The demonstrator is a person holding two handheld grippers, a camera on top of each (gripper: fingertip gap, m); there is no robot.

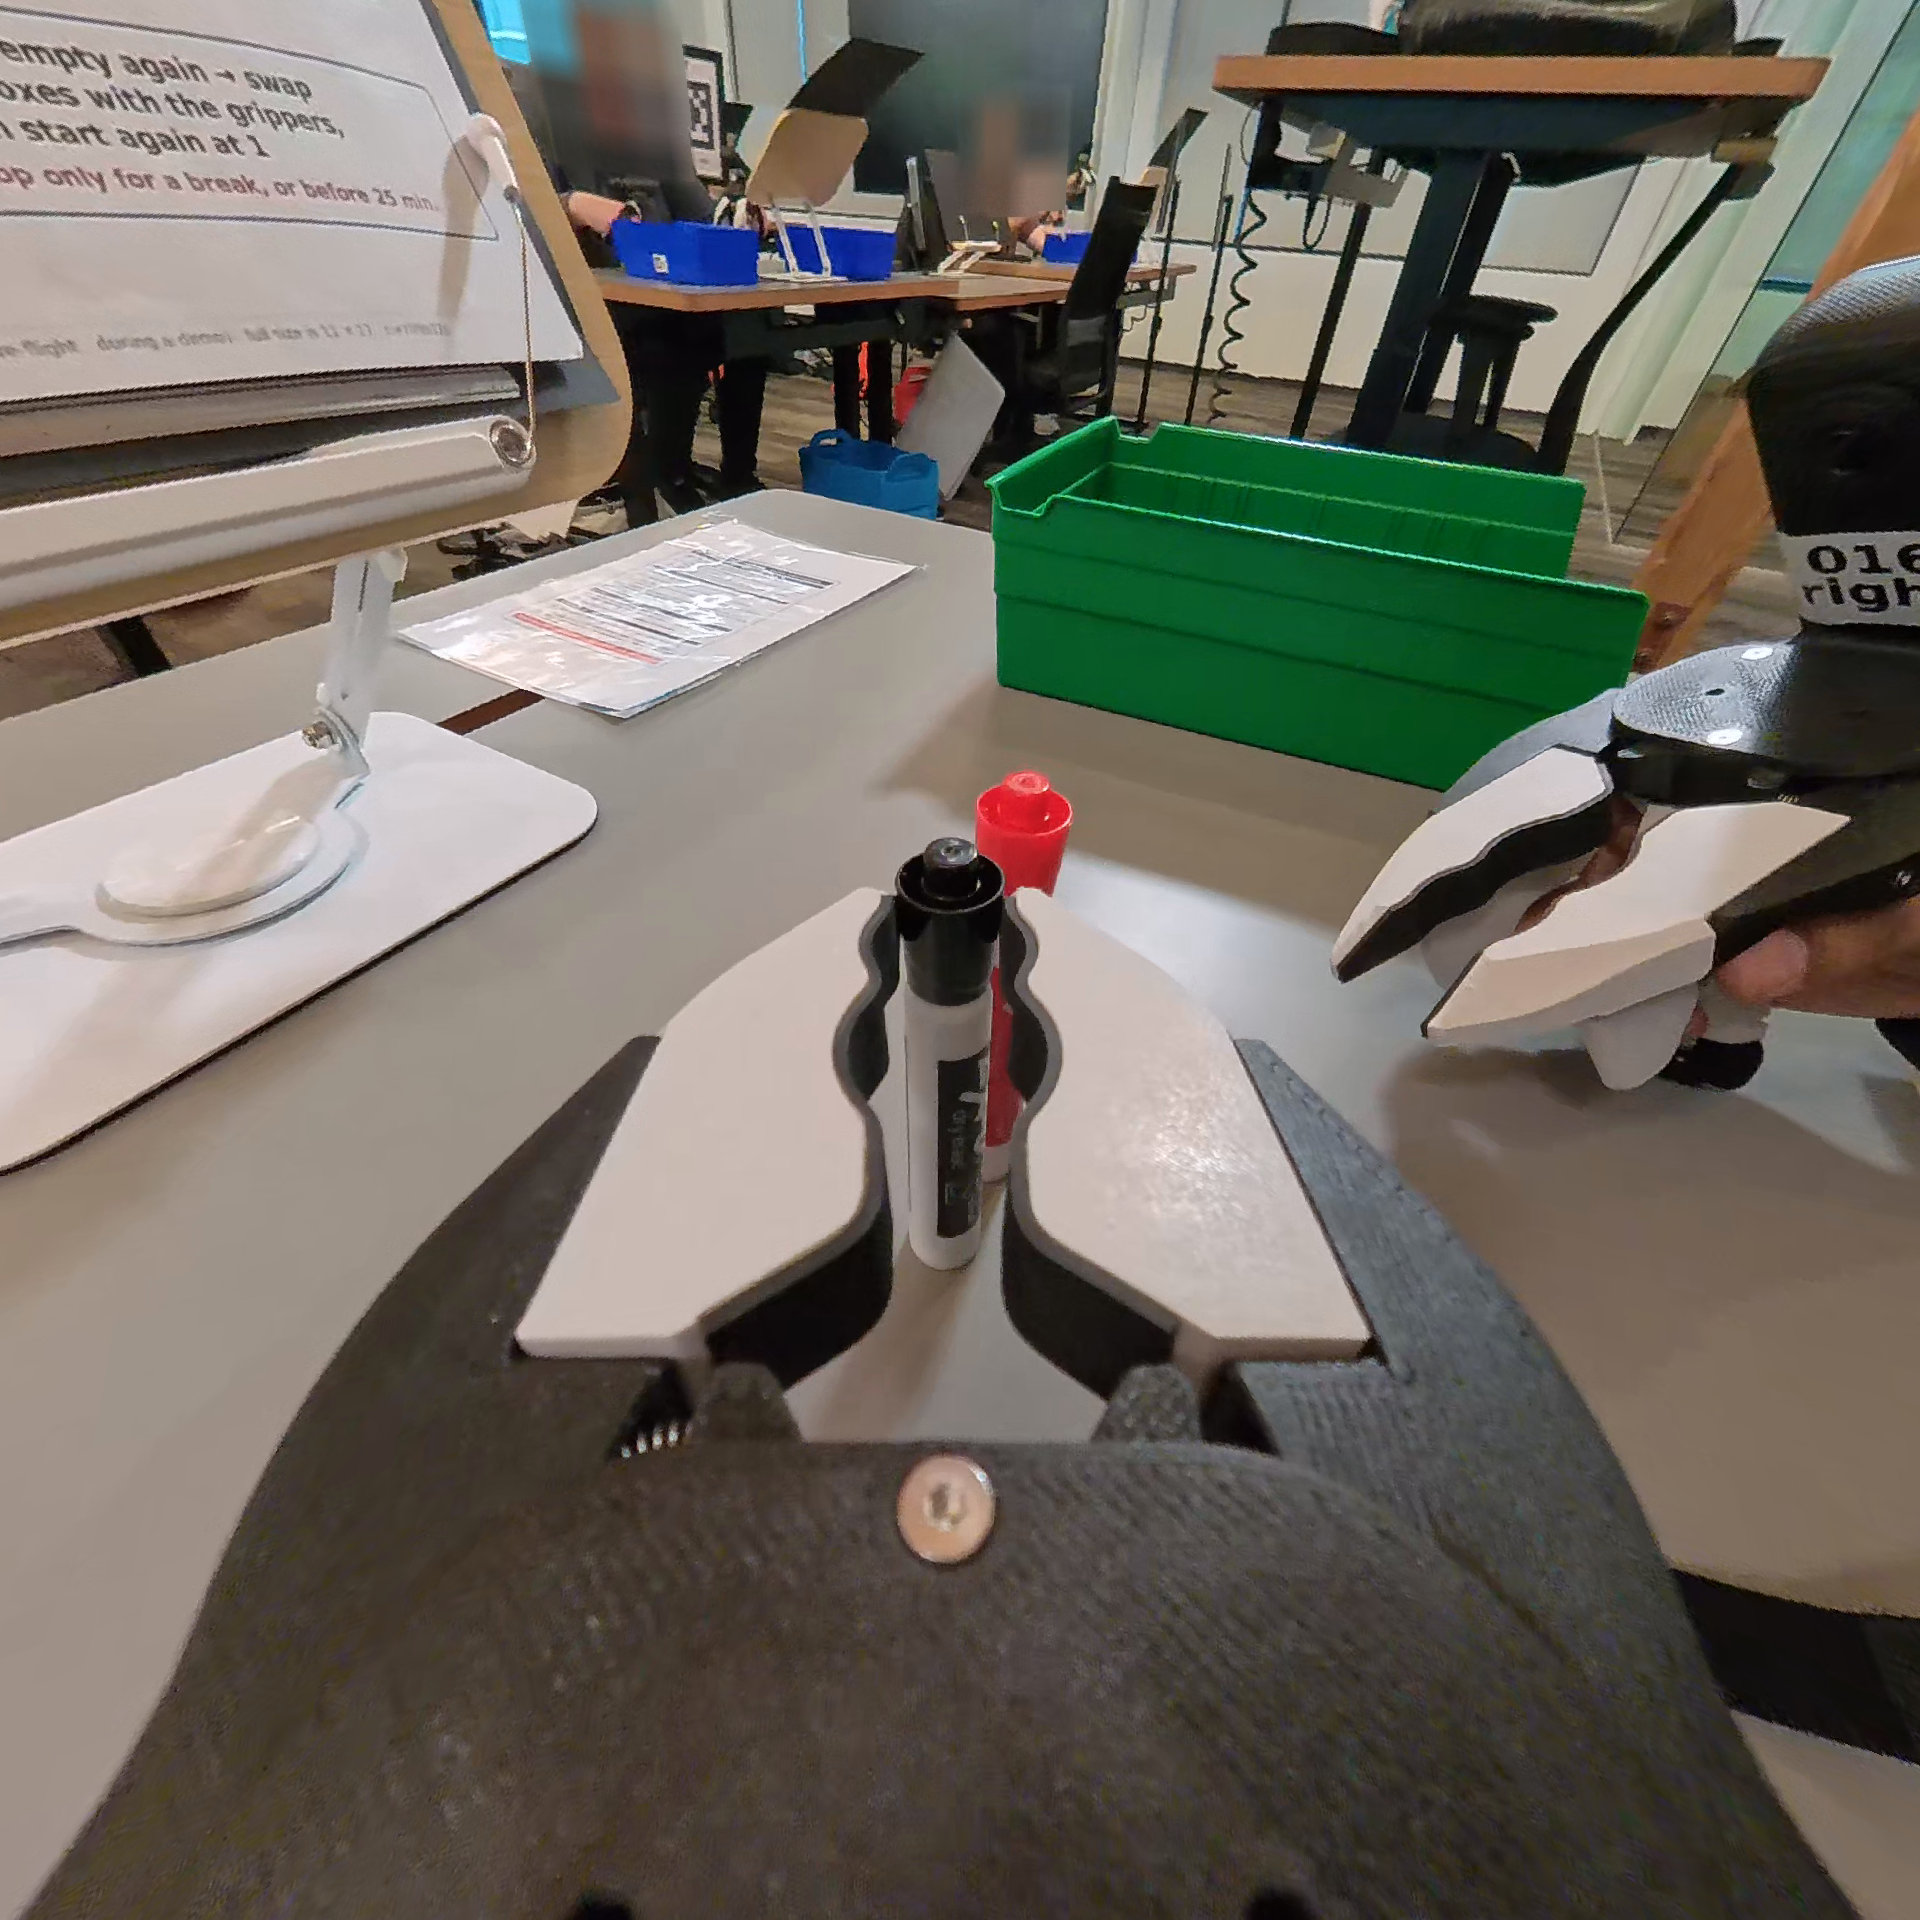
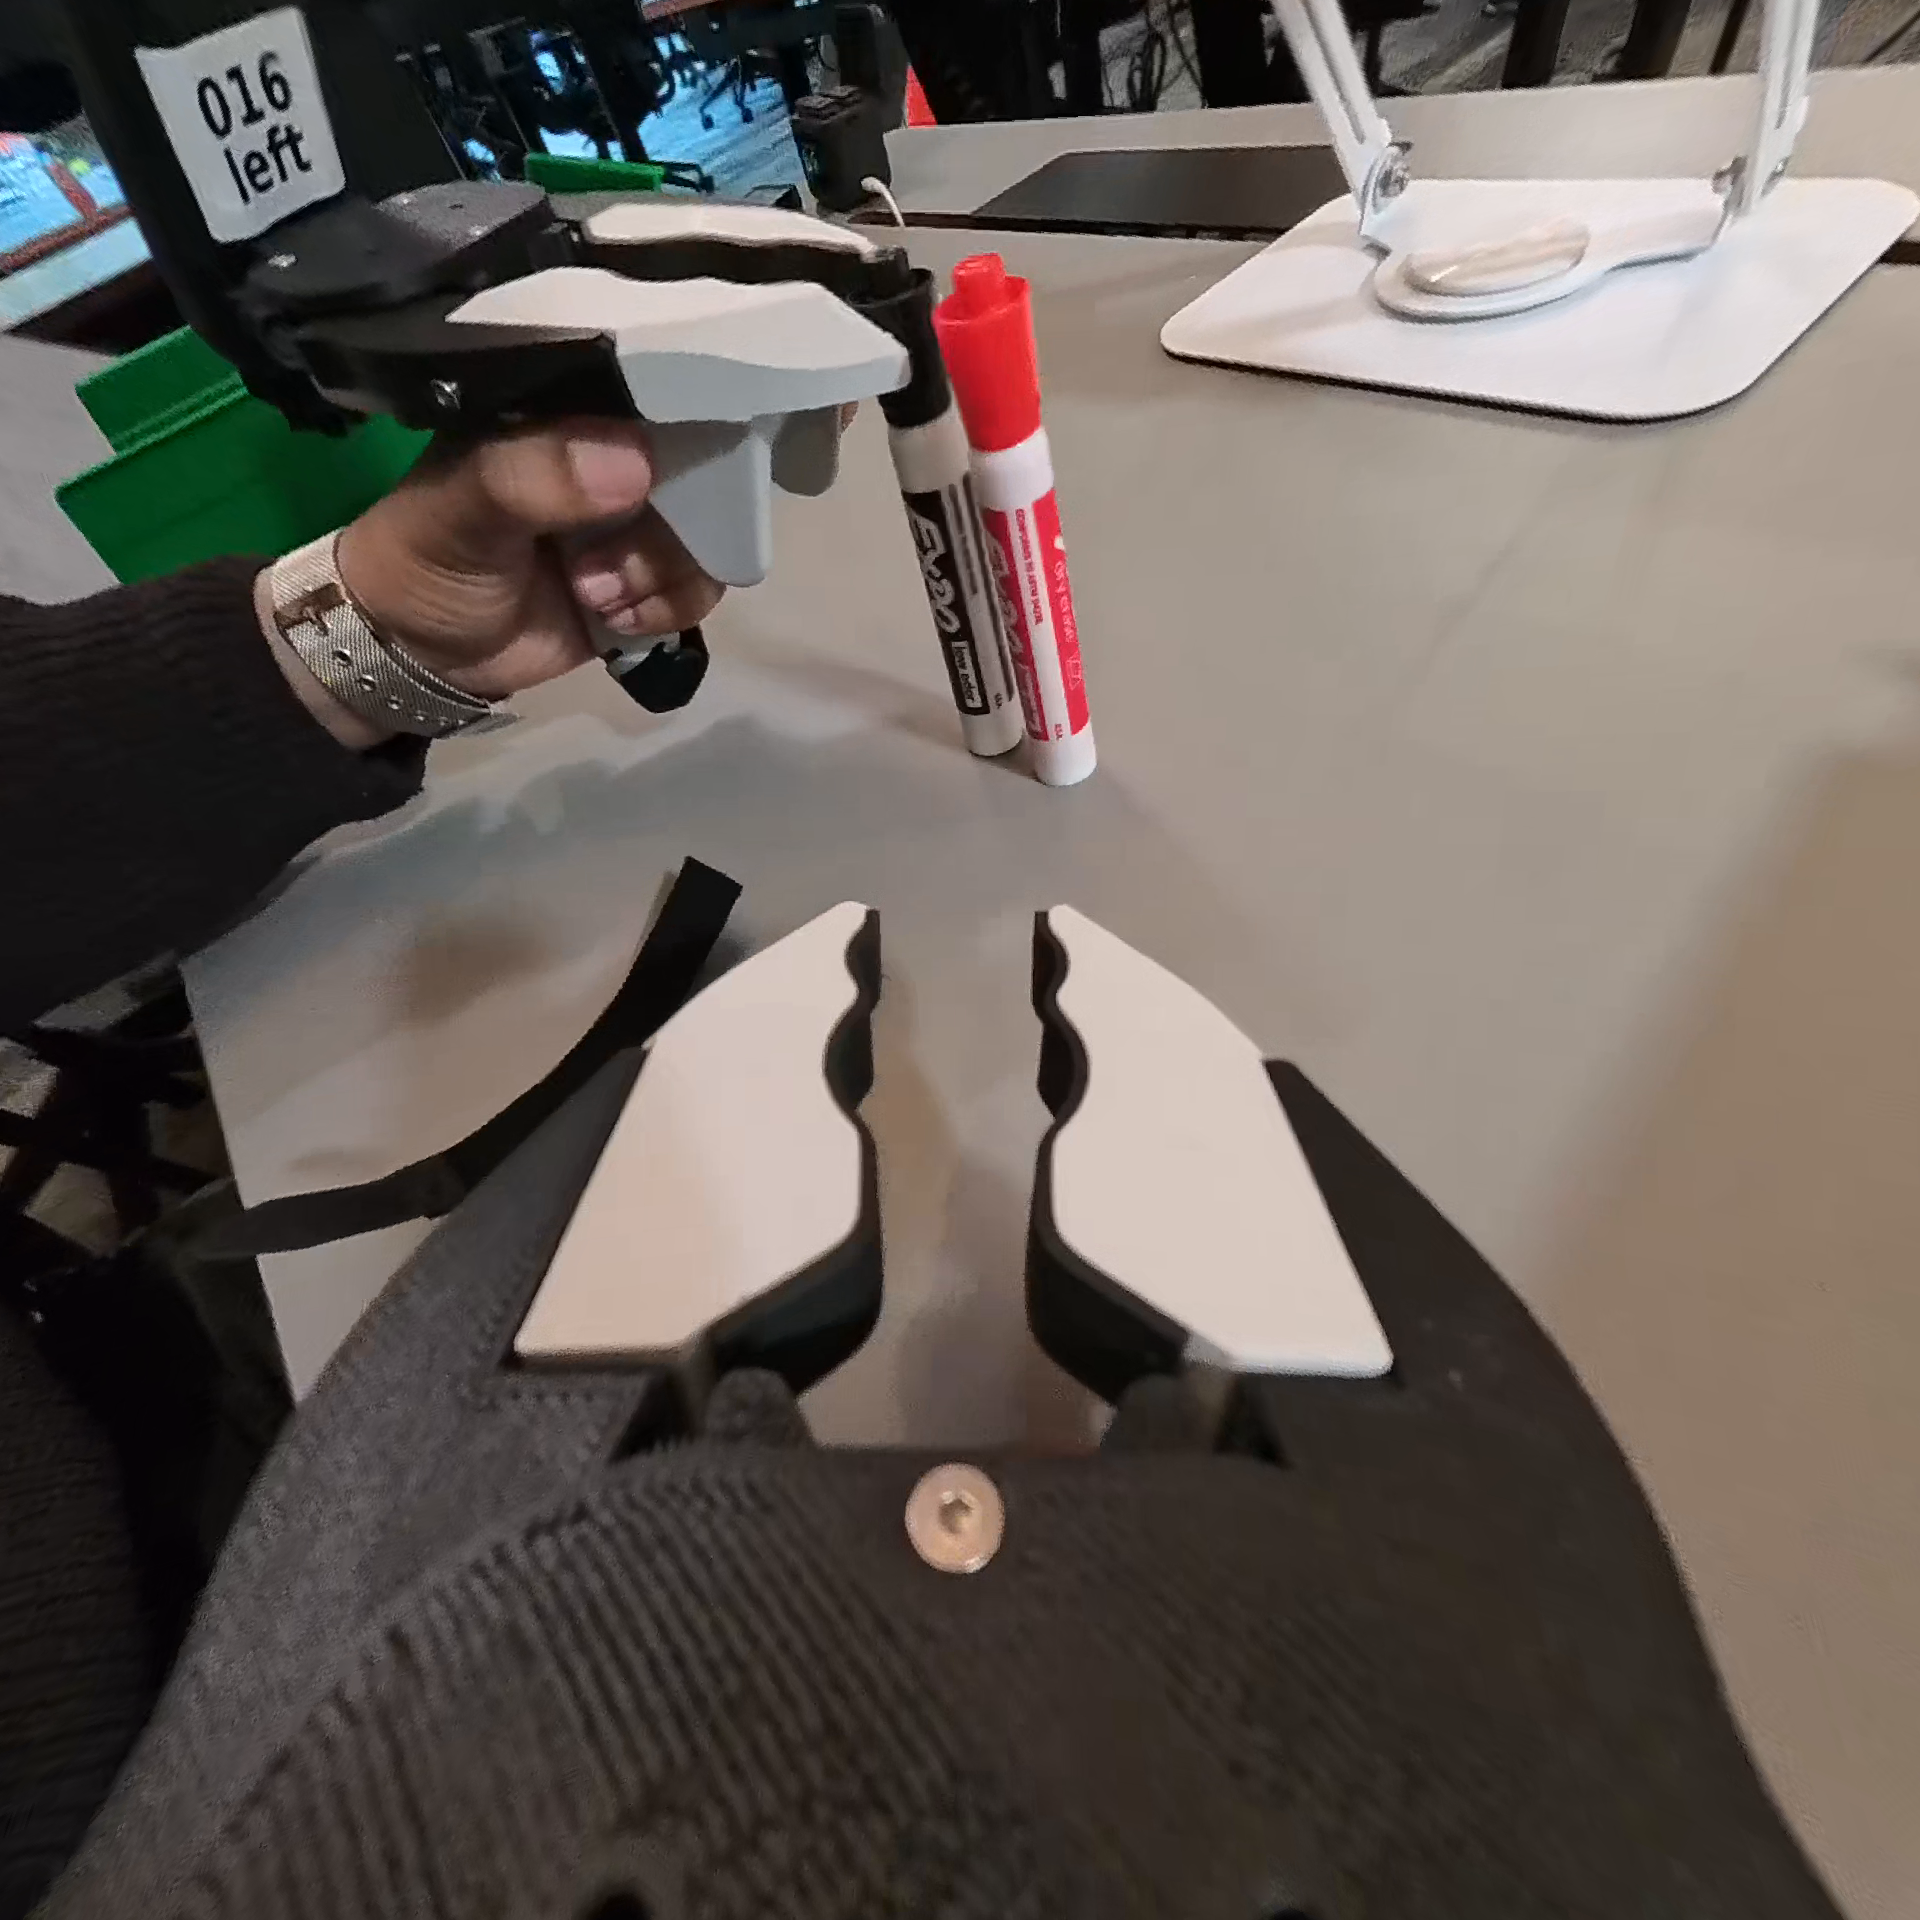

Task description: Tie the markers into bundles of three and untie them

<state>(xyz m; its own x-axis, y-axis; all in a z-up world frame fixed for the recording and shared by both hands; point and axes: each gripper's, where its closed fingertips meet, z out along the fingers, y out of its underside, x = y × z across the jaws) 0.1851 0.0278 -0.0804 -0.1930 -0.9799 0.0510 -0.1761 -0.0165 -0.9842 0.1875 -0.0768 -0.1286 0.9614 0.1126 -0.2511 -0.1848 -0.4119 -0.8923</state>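
Observation:
A black-capped marker [image 1: 943, 1091] stands upright on the grey table [image 1: 1610, 1299]. A red-capped marker [image 1: 1023, 831] stands right beside it, touching it. My left gripper [image 1: 948, 925] is shut on the black marker near its cap. The right wrist view shows the same: the left gripper [image 2: 896, 312] pinches the black marker [image 2: 940, 582] at the top, and the red marker [image 2: 1023, 540] leans against it, outside the fingers. My right gripper [image 2: 954, 920] is open and empty, low over the table, a short way from both markers. It also shows in the left wrist view [image 1: 1387, 997].
A green bin [image 1: 1299, 623] stands behind the markers. A white document stand [image 1: 312, 862] with a sheet is to the left, its base also in the right wrist view [image 2: 1558, 301]. A laminated sheet [image 1: 665, 613] lies at the back. A black strap [image 2: 623, 1039] hangs by my right gripper. The grippers' ends are close to 12 cm from one another.

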